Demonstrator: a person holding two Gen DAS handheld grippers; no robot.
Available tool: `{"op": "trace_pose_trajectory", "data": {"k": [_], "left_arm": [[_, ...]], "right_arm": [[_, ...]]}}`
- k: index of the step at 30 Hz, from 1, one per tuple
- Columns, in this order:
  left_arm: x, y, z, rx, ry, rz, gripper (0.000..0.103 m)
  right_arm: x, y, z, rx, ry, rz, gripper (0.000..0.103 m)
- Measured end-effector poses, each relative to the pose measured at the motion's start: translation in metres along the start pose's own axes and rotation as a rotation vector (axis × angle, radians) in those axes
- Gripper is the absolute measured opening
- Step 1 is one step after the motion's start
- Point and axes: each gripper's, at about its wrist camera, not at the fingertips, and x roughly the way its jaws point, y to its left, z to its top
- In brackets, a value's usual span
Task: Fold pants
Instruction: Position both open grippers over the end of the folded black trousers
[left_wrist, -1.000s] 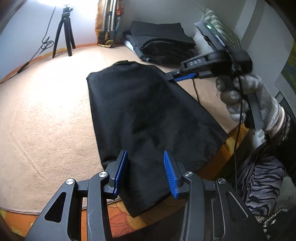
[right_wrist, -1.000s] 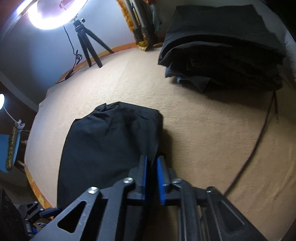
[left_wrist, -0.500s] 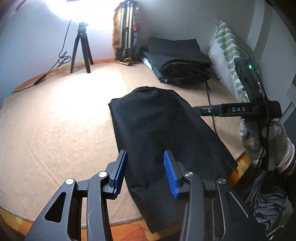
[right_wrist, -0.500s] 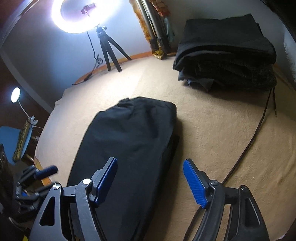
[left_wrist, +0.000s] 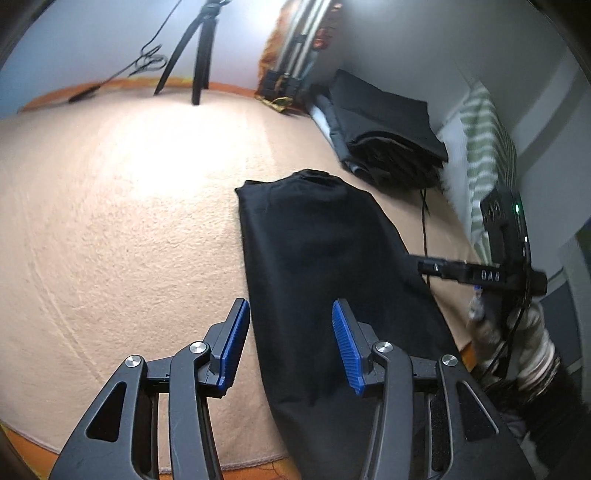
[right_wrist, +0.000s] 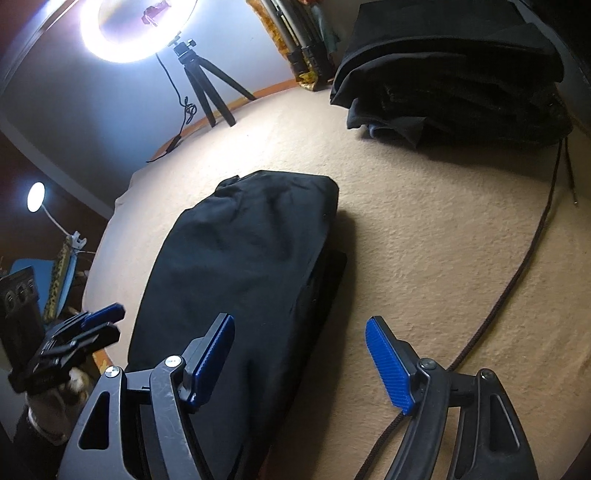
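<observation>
Pants (left_wrist: 325, 280) folded on beige blanket (left_wrist: 129, 221), both hand-held grippers empty

Dim room, lit mainly by a ring light (right_wrist: 138, 31) glaring white at upper left of the right wrist view. Small second lamp (right_wrist: 36, 192) glowing at far left. Bright washed-out patch on the beige blanket (left_wrist: 122, 206) in the left wrist view, top centre. Black pants (right_wrist: 243, 258) nearly featureless, casting a soft shadow to their right. Strong fisheye bending and dark corners in both views. Slight motion blur along the left view's edges.
</observation>
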Motion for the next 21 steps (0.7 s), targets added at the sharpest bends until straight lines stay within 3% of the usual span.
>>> {"op": "trace_pose_trajectory", "data": {"k": [5,15,21], "left_arm": [[0.01,0.013,0.002,-0.076,0.034,-0.035,0.045],[0.032,0.014,0.0,-0.104,0.097,-0.079,0.045],[0.036,0.013,0.0,-0.1,0.108,-0.086,0.045]], "right_arm": [[0.006,-0.006,0.0,0.036,0.025,0.05,0.077],[0.005,-0.018,0.0,0.065,0.026,0.142,0.078],[0.004,-0.026,-0.002,0.1,0.044,0.203,0.073]]}}
